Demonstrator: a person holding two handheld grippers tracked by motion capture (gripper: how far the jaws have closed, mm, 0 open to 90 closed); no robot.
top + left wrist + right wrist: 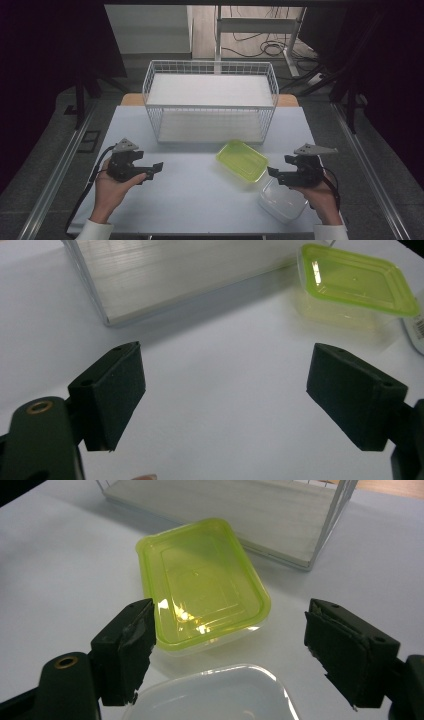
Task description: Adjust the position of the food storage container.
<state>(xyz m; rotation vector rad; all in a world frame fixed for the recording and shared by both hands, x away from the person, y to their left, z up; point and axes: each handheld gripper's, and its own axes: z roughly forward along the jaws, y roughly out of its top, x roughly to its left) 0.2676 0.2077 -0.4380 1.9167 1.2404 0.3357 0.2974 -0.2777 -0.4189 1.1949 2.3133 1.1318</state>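
A food box with a yellow-green lid (243, 159) (357, 282) (201, 582) lies on the white table (190, 190), right of centre. Close to it on the near right sits a clear white-lidded box (282, 200) (220, 695). My left gripper (154, 171) (225, 397) hovers at the table's left, open, with only bare tabletop between its jaws. My right gripper (272, 174) (227, 650) is held at the right, just above the clear box, pointing at the green-lidded box; it is open and holds nothing.
A white wire basket (210, 100) (165, 270) (320, 535) with two shelves stands at the back middle of the table. Beyond the table are a desk frame and floor cables (265, 47). Metal rails run along both sides.
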